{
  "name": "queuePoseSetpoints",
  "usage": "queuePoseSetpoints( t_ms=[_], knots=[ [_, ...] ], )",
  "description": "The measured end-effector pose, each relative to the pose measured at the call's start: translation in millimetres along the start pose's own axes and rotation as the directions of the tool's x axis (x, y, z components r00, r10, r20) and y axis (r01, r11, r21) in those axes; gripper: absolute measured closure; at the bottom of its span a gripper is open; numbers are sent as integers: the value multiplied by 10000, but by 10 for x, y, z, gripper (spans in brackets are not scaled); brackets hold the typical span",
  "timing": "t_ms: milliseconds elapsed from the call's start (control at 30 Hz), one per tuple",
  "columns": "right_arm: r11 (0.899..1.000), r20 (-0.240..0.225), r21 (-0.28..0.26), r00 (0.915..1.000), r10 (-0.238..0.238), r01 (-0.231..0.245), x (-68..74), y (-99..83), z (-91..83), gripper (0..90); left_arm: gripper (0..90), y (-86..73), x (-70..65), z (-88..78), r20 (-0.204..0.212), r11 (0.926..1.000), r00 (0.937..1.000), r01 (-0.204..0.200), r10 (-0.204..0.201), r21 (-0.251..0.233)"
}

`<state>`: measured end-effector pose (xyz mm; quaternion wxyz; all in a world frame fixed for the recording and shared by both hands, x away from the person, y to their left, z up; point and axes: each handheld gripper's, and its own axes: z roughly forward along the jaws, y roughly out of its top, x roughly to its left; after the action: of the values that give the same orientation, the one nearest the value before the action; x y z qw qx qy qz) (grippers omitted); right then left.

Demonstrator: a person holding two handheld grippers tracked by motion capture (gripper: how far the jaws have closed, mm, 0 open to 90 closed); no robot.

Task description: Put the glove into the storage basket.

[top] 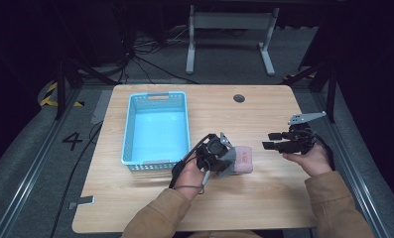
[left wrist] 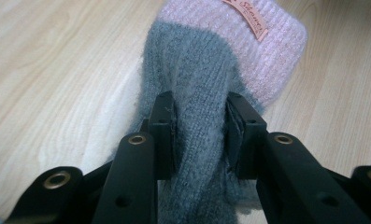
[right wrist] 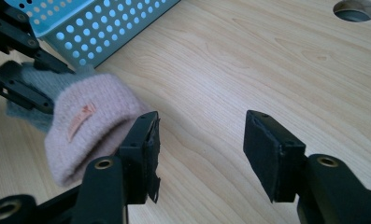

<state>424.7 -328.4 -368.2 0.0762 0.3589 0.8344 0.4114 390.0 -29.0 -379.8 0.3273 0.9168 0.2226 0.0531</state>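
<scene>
One blue basket [top: 156, 128] on the wooden table [top: 244, 198], at about ten o'clock from the table's middle in the high view, long side running from six to twelve. Perforated walls, a handle slot in the far end; pale bare floor inside. Same basket at the upper left of the right gripper view [right wrist: 99, 28], one corner toward the camera.

Grey and pink knitted glove [top: 238, 159] outside the basket, just past its near right corner, at about four o'clock from it. Clamped in the left gripper [top: 223, 157]: in the left gripper view, both pads pressed into the grey part [left wrist: 199, 121], wool bunched between them, pink cuff with a small label toward twelve o'clock. Whether lifted clear of the wood or touching it, cannot tell. Seen from the right gripper view, pink cuff [right wrist: 87, 133] hanging toward the camera, at nine o'clock of the near jaw.

Right gripper [top: 273, 140] well apart from the glove, at three o'clock of it, pointing toward nine o'clock. Jaws spread wide in the right gripper view [right wrist: 199, 149], only bare wood between them.

Round hole [top: 239, 98] in the tabletop near the far edge, at two o'clock from the basket.
</scene>
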Motion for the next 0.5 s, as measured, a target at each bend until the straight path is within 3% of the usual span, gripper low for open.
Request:
queuePoseSetpoints(
  t_ms=[300, 500],
  knots=[
    [9999, 170, -119, 9998, 60, -58, -19, 45, 30, 466, 676, -2, 109, -280, -30, 9992, 10000, -5, 4, -392],
    [10000, 143, -87, 9999, -8, 10, -28, 47, 33, 472, 676, -10, 269, -482, -286, 9986, 9996, -54, 39, -519]
  ],
)
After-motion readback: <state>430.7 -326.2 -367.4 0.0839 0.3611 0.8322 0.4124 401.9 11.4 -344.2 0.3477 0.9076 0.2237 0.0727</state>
